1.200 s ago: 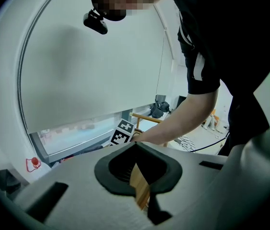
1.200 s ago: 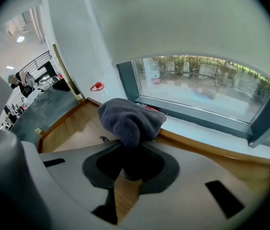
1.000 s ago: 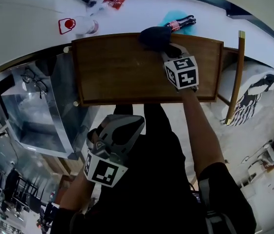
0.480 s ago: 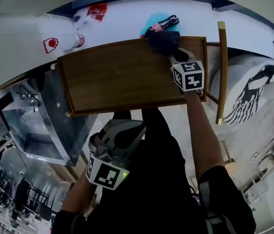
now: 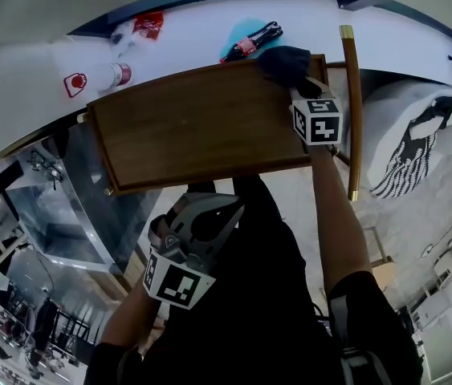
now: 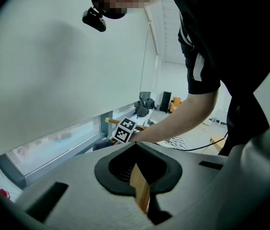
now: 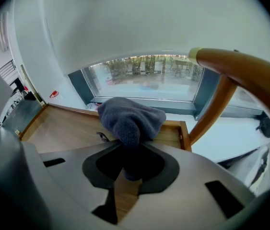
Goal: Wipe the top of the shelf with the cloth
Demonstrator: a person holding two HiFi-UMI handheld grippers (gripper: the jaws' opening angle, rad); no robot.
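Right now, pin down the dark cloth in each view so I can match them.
Head view: cloth on the shelf's far right corner.
Left gripper view: cannot be made out.
Right gripper view: centre, clamped in the right gripper.
Shared landmark: wooden pole, right of the shelf.

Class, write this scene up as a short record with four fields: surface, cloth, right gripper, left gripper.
surface: wooden shelf top
cloth: dark grey cloth, at the far right corner of the shelf top
right gripper: shut on the cloth, reaching over the shelf
left gripper: jaws together, nothing between them, held back by the person's body, off the shelf
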